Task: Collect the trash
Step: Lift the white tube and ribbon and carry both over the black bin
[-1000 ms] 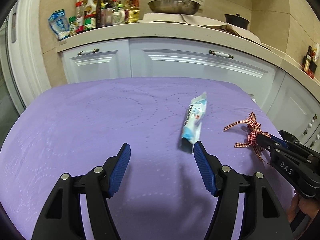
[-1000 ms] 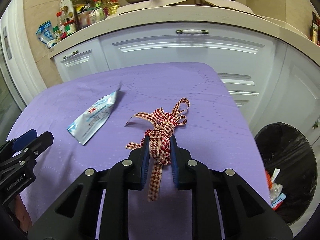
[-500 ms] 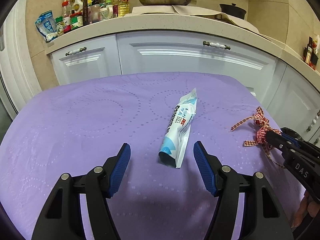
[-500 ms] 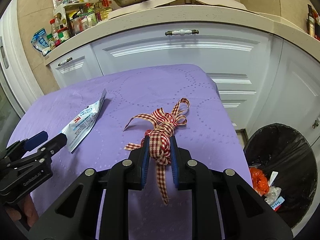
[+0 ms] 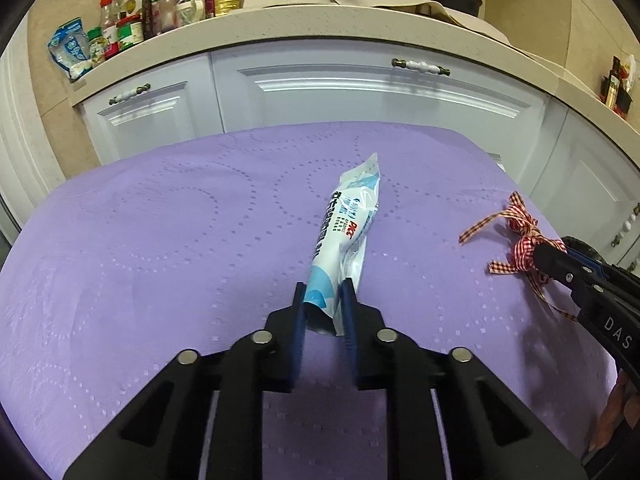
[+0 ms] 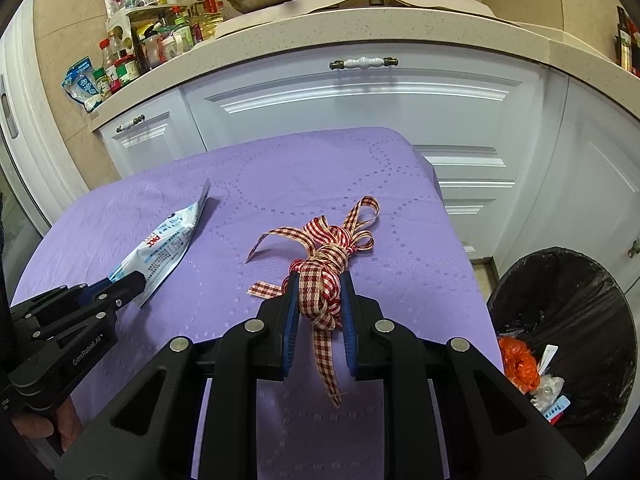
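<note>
Wrapper: the white-and-blue crinkled plastic wrapper (image 5: pixel 347 240) lies on the purple embossed tablecloth (image 5: pixel 160 240); its near end is being closed on by the left gripper (image 5: pixel 323 304).
Ribbon: the red-and-white checked ribbon bundle (image 6: pixel 320 280) is clamped by the right gripper (image 6: pixel 319 296).
Bin: the black-lined round bin (image 6: pixel 568 280) beside the table already holds scraps.
Left: both pieces are yet to be carried over and dropped.

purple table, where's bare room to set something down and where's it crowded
Free: the left half of the purple table, from the cabinet-side edge to the wrapper, and the strip between wrapper and ribbon. Crowded: the near middle and right, where the left gripper is closing on the wrapper's near end and the right gripper clamps the ribbon.
</note>
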`<state>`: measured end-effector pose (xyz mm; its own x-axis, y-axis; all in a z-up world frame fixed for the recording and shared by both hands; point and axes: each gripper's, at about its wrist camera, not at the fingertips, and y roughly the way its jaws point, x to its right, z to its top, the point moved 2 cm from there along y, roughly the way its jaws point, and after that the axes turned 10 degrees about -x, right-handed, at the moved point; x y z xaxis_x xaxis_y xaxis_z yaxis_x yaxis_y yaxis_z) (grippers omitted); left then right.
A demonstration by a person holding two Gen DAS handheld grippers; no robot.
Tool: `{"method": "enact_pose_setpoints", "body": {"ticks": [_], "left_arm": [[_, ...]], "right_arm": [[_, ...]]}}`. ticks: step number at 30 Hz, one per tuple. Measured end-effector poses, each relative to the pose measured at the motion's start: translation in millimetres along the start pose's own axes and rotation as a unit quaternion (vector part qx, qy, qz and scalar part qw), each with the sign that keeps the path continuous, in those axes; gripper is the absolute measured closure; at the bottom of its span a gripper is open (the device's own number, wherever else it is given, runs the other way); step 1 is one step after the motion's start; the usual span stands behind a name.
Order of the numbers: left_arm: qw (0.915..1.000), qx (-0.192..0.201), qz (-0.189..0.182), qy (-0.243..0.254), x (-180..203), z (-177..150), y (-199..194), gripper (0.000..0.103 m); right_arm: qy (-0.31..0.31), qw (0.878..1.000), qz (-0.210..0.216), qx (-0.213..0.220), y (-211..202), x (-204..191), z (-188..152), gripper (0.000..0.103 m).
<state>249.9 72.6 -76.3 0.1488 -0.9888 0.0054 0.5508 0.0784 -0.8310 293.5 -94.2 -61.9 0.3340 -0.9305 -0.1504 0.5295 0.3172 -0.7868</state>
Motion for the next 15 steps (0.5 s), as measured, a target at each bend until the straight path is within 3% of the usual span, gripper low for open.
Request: {"method": "enact_pose_setpoints", "body": {"ticks": [5, 15], "left_arm": [[1.0000, 0.005, -0.004, 0.001, -0.8, -1.7, -3.6, 0.098], [0.9998, 0.019, 0.003, -0.010, -15.4, -9.6, -19.4, 0.100]], "right_arm": [[-0.001, 1.000, -0.003, -0.001, 0.1, -0.6, -0.5, 0.084], [-0.008, 1.000, -0.012, 0.004, -7.9, -8.4, -7.2, 0.084]]}}
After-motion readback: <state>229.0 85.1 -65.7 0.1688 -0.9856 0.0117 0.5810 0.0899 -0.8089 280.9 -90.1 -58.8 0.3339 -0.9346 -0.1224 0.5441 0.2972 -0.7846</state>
